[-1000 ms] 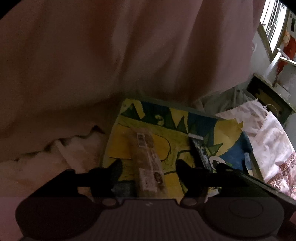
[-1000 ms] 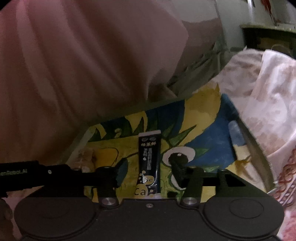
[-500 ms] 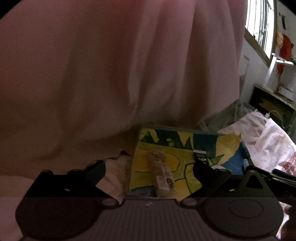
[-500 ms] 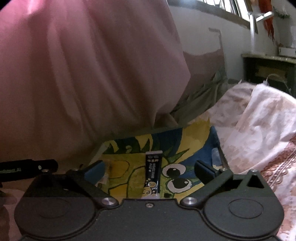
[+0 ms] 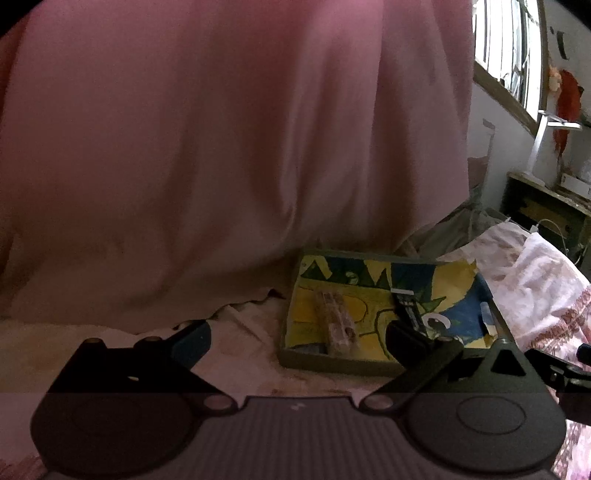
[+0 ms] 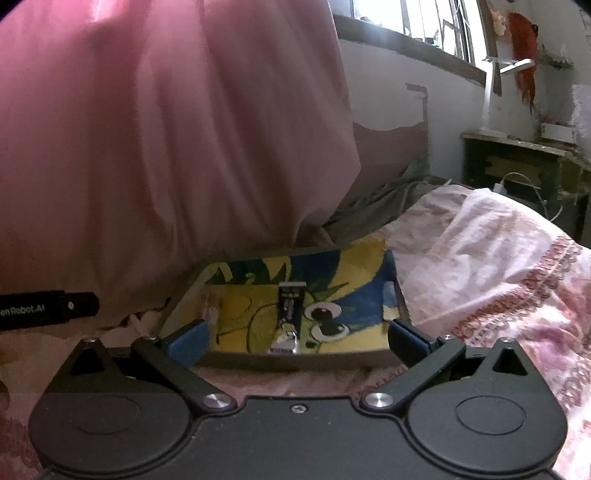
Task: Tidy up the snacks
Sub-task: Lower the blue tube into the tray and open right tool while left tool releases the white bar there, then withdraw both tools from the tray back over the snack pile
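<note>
Nearest to me, two hand-held grippers hung above a bed, both angled down toward a shallow tray. Each claw stood wide, with nothing between its fingers. The left gripper showed blue pads spread far apart, one over pale bedding and the other overlapping the tray's near right part. The right gripper was spread just as wide, and its two blue pads framed the tray's near edge from either side.

Just past the fingers lay the tray, a low grey-green box resting on the pinkish bed sheet. Its floor carried a bright cartoon print in yellow, blue and green, with a pair of big cartoon eyes.

Two snacks lay inside, well apart. The clear-wrapped snack bar sat in the left half, its long axis running from the near edge toward the far edge, leaning slightly left at the far end. The dark snack packet, black with white lettering, lay nearer the middle with its long axis likewise near to far, one short end at the near rim and its white-edged end pointing away. Seen from the left gripper it slanted, with its far end tipped leftward.

Beyond the tray rose a large pink curtain. To the right lay a rumpled floral quilt, then a dark desk, and farthest off a bright window.
</note>
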Action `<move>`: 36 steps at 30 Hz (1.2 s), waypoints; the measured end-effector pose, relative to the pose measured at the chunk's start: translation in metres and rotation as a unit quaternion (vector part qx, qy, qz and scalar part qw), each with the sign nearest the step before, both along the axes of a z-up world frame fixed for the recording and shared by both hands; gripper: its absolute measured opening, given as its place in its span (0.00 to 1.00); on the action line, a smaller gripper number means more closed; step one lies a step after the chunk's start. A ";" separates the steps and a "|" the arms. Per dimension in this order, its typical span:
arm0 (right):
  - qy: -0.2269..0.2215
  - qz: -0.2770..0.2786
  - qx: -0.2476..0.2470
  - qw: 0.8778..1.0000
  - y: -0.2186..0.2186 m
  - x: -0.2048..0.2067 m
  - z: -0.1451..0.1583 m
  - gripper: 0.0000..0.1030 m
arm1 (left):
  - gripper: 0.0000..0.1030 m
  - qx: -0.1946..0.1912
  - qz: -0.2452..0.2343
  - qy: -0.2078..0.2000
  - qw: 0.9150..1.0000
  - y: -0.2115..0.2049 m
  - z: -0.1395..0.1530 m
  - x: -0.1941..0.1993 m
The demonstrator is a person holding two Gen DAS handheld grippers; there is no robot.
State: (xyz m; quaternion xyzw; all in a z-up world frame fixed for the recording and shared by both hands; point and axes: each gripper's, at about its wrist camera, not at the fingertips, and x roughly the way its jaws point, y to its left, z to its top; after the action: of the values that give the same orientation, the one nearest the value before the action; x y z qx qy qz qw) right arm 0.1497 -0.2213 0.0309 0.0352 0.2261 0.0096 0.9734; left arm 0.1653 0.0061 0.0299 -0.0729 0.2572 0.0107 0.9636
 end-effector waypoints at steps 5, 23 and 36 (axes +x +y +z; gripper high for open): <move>0.006 -0.004 0.005 1.000 0.001 -0.027 0.000 0.99 | 1.00 0.014 -0.001 0.009 1.000 -0.001 0.000 -0.025; 0.035 -0.035 -0.013 0.999 0.008 -0.100 -0.008 0.99 | 1.00 0.041 -0.024 0.051 0.998 -0.011 -0.016 -0.102; 0.125 -0.047 -0.013 0.991 0.006 -0.114 -0.032 0.99 | 1.00 0.046 -0.010 0.101 0.994 -0.006 -0.027 -0.117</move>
State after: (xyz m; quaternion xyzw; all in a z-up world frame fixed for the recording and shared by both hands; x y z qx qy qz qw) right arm 0.0361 -0.2148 -0.0011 0.0344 0.3445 -0.0436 0.9371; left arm 0.0482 -0.0003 0.0027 -0.0239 0.3533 0.0198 0.9350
